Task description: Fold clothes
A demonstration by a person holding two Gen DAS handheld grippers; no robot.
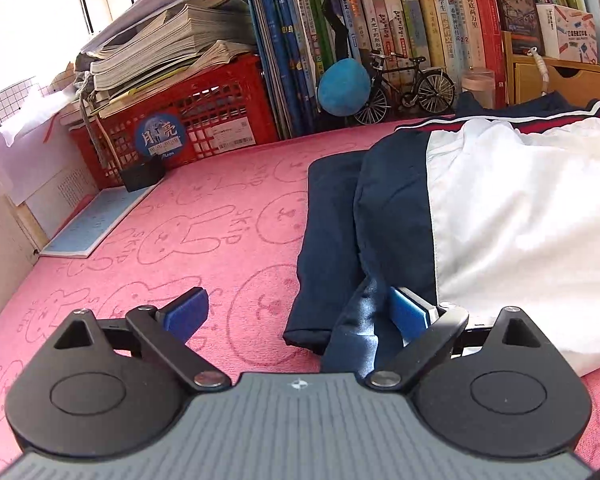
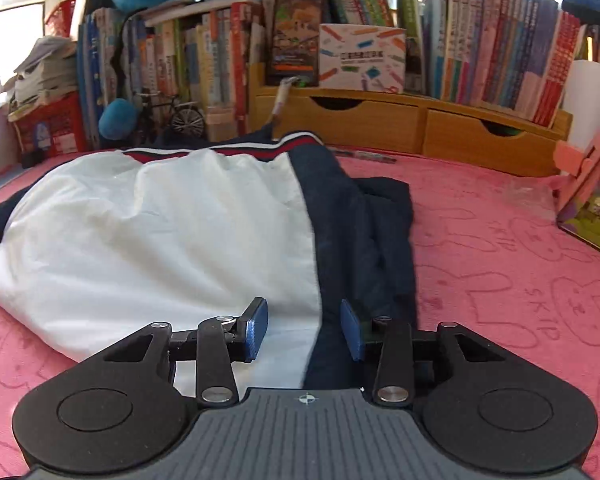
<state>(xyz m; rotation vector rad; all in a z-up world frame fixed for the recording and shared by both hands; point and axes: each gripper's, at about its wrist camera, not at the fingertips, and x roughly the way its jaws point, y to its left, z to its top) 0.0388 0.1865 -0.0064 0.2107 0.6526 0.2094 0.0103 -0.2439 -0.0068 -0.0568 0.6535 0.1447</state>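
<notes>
Both grippers are sitting at the jacket (image 2: 160, 232) hem: L gripper (image 1: 300, 312) spread wide, R gripper (image 2: 304, 330) jaws apart, cloth between, not pinching.

The jacket (image 2: 180, 232) lies on the mat (image 2: 500, 280), books (image 2: 500, 52) behind it.
</notes>
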